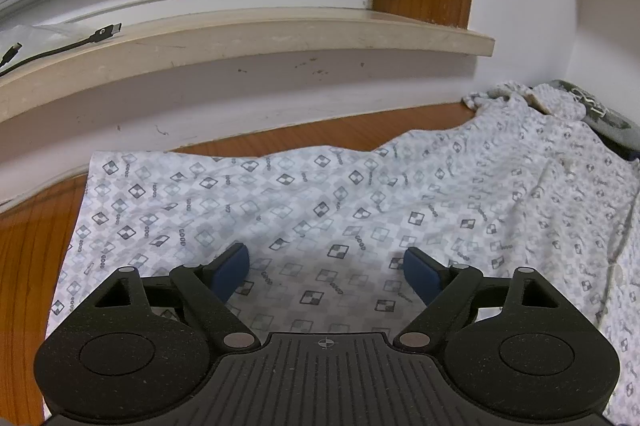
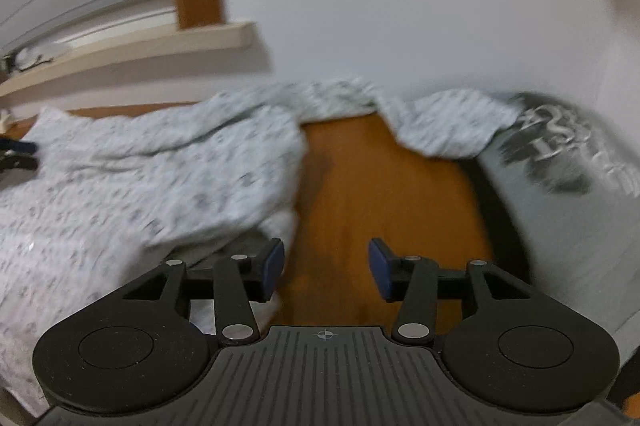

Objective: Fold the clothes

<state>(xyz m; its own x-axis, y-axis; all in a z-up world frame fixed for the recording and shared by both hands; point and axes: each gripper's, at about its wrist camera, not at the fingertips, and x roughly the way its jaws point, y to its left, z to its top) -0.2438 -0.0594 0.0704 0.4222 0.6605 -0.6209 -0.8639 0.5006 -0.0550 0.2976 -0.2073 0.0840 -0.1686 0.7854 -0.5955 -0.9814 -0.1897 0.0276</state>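
Observation:
A white garment with a grey check-and-diamond print (image 1: pixel 320 209) lies spread over a brown wooden table (image 1: pixel 36 238). My left gripper (image 1: pixel 325 268) hovers just above its near part, jaws wide apart, nothing between the blue pads (image 1: pixel 232 268). In the blurred right wrist view the same printed garment (image 2: pixel 152 169) lies bunched at the left, one part trailing along the wall. My right gripper (image 2: pixel 326 268) stands open over bare wood (image 2: pixel 380 177), holding nothing, its left pad (image 2: pixel 274 264) close beside the cloth's edge.
A grey shirt with a dark and white print (image 2: pixel 568 177) lies at the right, partly under the white garment. A white wall and a cream window sill (image 1: pixel 256 37) run along the table's far edge. A black cable (image 1: pixel 60 47) lies on the sill.

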